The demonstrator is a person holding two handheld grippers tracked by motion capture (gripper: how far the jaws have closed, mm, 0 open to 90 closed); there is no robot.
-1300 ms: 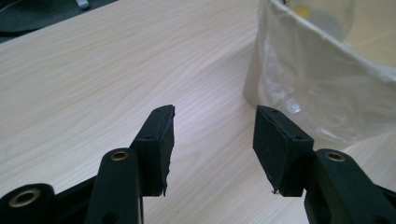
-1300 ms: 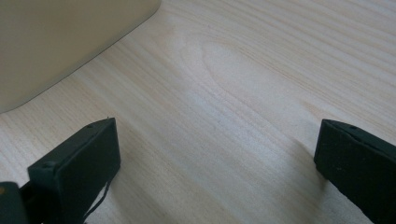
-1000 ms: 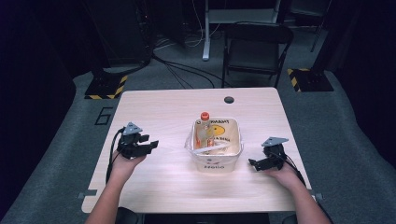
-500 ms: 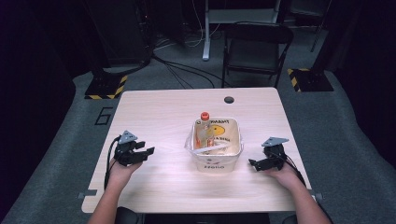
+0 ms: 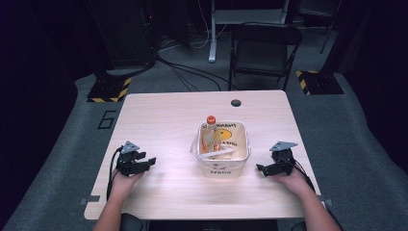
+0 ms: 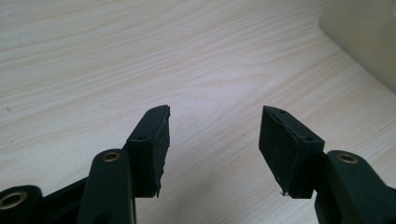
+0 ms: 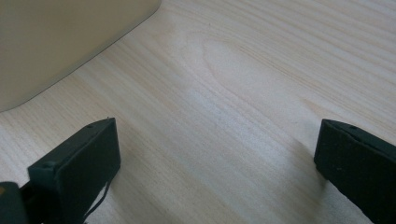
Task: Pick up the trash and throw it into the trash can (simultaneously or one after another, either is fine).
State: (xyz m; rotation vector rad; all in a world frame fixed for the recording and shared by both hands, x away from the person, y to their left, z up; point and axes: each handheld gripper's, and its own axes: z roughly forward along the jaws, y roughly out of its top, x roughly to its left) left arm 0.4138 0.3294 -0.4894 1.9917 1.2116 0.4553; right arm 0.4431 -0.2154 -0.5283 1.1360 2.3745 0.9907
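**2 Open Grippers Flanked a Filled Tub**

Dark grey carpet surrounded the pale wooden table (image 5: pixel 163 115), with a black folding chair (image 5: pixel 262 53) beyond its far edge. The black hand-held left gripper (image 5: pixel 148 162) lay low over the table's near left part, its jaws spread apart with nothing between them; in the left gripper view (image 6: pixel 212 135) only bare wood grain showed in the gap, and a corner of the tub stood at the upper right. The black hand-held right gripper (image 5: pixel 260 168) sat near the table's near right edge, its jaws also parted wide and empty; the right gripper view (image 7: pixel 215 158) showed bare wood between them and the tub's cream wall at the upper left. Both grippers pointed inward, toward the tub.

Between the 2 grippers, slightly right of the table's middle, stood the cream rectangular plastic tub (image 5: pixel 224 167). It was closer to the right gripper and well apart from the left one. Inside it lay a clear bottle with an orange cap (image 5: pixel 210 132), leaning against the far left corner, beside a yellow printed packet (image 5: pixel 226 136). A small round dark hole (image 5: pixel 235 102) marked the tabletop near the far edge.
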